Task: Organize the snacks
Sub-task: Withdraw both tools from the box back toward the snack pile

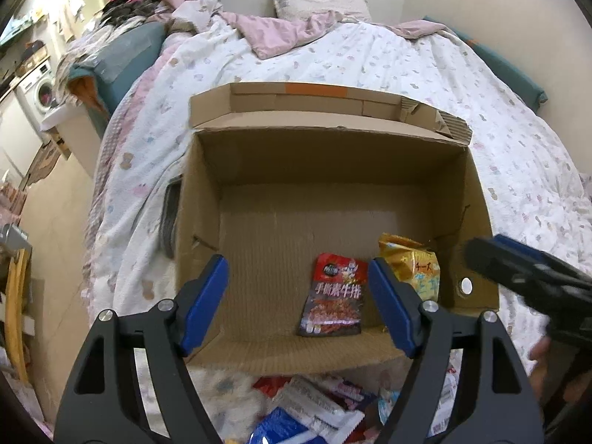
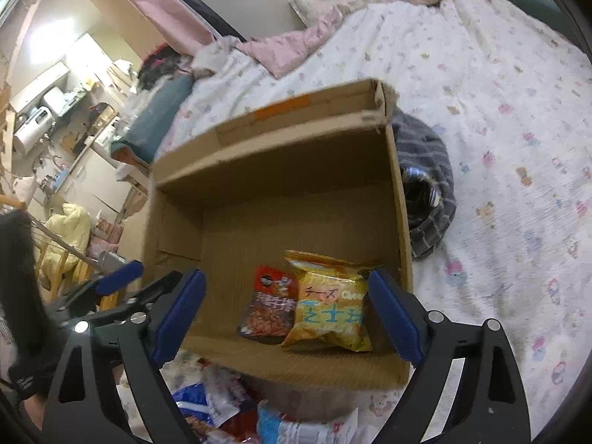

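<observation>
An open cardboard box point(image 1: 333, 162) point(image 2: 273, 170) lies on the bed. Inside near its front lie a red snack packet point(image 1: 335, 296) point(image 2: 270, 303) and a yellow cheese snack bag point(image 1: 412, 266) point(image 2: 329, 307), side by side. My left gripper point(image 1: 298, 305) is open and empty above the box's front edge. My right gripper point(image 2: 286, 312) is open and empty over the same edge; it also shows at the right of the left wrist view point(image 1: 525, 270). A pile of loose snack packets point(image 1: 314, 410) point(image 2: 236, 410) lies on the bed in front of the box.
The bed's white patterned quilt point(image 1: 407, 59) point(image 2: 499, 148) surrounds the box. A dark checked cloth point(image 2: 425, 185) lies at the box's right side. A pink blanket point(image 1: 281, 29) and pillow lie at the head. Floor and furniture are off the bed's left side.
</observation>
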A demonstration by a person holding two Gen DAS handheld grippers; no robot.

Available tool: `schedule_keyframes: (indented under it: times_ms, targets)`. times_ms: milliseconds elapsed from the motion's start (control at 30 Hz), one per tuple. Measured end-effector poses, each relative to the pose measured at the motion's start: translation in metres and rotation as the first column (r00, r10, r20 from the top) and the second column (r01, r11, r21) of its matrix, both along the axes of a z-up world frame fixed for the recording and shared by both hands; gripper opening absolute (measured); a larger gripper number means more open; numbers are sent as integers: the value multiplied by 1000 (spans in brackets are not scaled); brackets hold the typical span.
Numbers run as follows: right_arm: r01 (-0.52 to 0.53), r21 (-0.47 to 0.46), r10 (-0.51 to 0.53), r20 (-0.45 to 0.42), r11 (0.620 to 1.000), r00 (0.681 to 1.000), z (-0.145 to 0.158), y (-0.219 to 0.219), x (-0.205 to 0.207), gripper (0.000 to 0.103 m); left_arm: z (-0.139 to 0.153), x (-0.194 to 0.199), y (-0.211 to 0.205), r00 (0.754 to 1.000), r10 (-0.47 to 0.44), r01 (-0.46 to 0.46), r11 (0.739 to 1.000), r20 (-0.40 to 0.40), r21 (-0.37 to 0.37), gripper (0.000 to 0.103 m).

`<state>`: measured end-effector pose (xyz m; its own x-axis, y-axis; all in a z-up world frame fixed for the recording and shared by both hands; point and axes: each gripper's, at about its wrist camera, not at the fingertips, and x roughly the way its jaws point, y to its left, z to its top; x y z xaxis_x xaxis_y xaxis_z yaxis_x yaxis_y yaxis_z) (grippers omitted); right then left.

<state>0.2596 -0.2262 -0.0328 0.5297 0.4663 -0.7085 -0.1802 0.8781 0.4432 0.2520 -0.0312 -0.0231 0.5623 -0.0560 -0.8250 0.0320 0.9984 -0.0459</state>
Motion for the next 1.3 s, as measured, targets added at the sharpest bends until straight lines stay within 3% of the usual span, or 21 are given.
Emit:
schedule_keyframes:
  times_ms: [167,233,267,400,533,600,933,1300]
  targets:
    - [-21,17,21,37,1000,999,33,-13,-51,92,15,-18,5,998,59,-59,998,-34,11,75]
    - [14,18,-15,56,1000,998,39,-26,-75,97,22,-28,5,995,99,-99,995,-27,12,75]
    - [53,33,-54,59,998,997,40,-37,-89,103,28,-37,4,991,136,-136,991,-19,6,75]
    - [105,45,-108,52,993,993,36,-57,-120,103,49,-66,1,973,214,-214,977,89,-8,75]
    - [41,0,-41,57,999,998,31,-55,-141,103,46,-83,0,955,296,-293,953,21,-77,77]
    - [28,7,-28,52,1000,998,29,-58,-147,103,40,-91,-3,944,329,-328,941,-7,-80,85]
    - [-34,24,32,62,999,998,28,-77,-151,103,29,-121,-11,899,430,-429,903,-84,22,85]
    - [-34,54,32,44,998,998,28,-80,-144,103,7,-128,-3,888,446,-439,895,-111,81,85]
